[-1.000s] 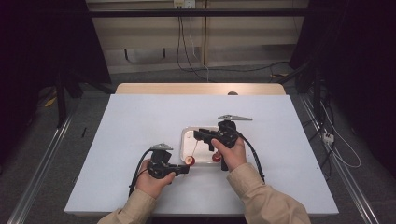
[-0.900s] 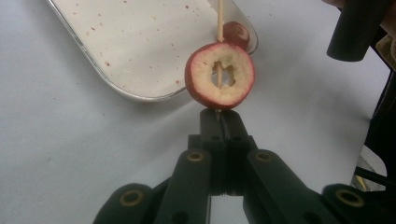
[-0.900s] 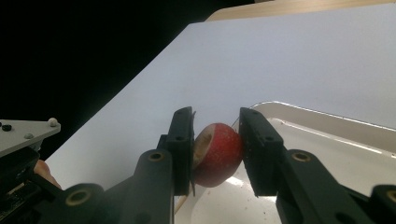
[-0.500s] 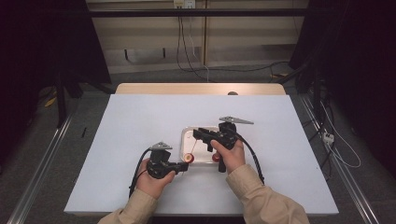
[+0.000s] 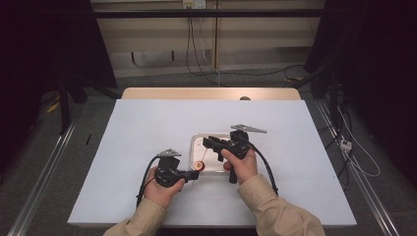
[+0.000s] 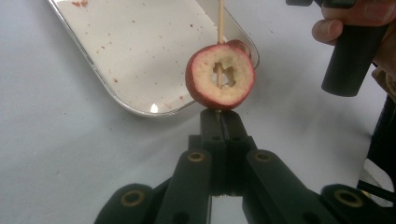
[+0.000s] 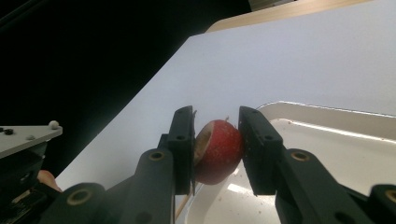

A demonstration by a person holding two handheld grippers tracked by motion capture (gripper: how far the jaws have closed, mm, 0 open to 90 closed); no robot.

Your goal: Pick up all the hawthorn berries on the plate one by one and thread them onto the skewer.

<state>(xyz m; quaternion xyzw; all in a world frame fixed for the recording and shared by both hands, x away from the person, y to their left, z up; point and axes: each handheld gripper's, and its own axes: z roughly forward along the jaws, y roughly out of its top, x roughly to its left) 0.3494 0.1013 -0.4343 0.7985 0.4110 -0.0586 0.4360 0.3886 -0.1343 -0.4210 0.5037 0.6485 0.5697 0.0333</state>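
Observation:
My left gripper [image 6: 223, 116] is shut on the lower end of a thin wooden skewer [image 6: 220, 23]. A cored red fruit [image 6: 219, 77] is threaded on the skewer just above the jaw tips, its pale cut face turned to the camera. My right gripper [image 7: 216, 135] is shut on a second red fruit [image 7: 217, 151] above the corner of a white tray [image 7: 327, 121]. In the high view the left gripper [image 5: 196, 174] is at the tray's [image 5: 193, 147] near left corner, with the skewered fruit [image 5: 199, 165] beside it. The right gripper [image 5: 206, 141] hovers over the tray, pointing left.
The tray [image 6: 116, 100] is smeared with red specks and lies on a white tabletop [image 5: 147, 128]. Another small red piece [image 5: 227, 166] sits by the right hand at the tray's near edge. Dark floor and cables surround the table.

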